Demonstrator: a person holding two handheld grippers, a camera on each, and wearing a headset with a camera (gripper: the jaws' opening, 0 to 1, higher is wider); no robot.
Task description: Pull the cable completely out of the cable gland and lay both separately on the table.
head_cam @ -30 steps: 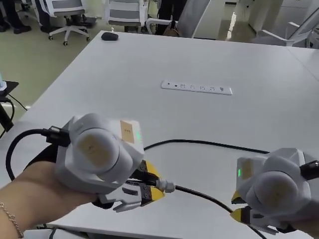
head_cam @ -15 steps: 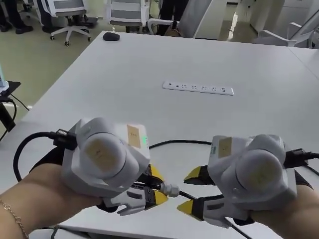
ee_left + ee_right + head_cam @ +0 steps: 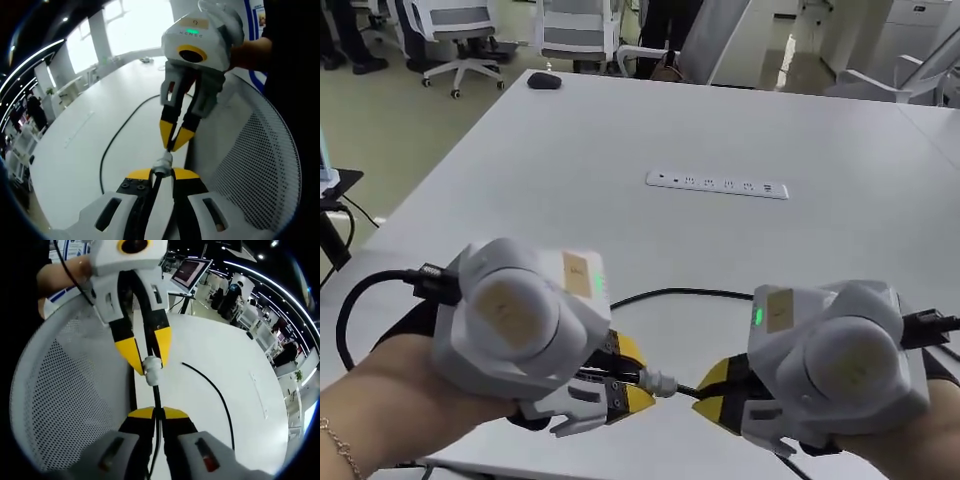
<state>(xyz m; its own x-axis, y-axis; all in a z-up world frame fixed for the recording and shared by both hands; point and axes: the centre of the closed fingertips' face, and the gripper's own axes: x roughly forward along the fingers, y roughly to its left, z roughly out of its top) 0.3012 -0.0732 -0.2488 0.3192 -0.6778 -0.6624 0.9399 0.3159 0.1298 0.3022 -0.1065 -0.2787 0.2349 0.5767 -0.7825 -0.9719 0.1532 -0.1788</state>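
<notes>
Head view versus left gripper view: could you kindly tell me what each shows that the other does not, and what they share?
Head view: the hand gripping the left gripper's white housing, and office chairs beyond the table. Left gripper view: the right gripper head-on, jaws shut on the cable, with a white mesh panel beside it. Both: the cable gland clamped in the left gripper's jaws, the cable running on to the right gripper.

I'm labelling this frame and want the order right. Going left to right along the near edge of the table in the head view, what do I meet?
left gripper shut on the gland → cable gland → right gripper shut on the cable
</notes>
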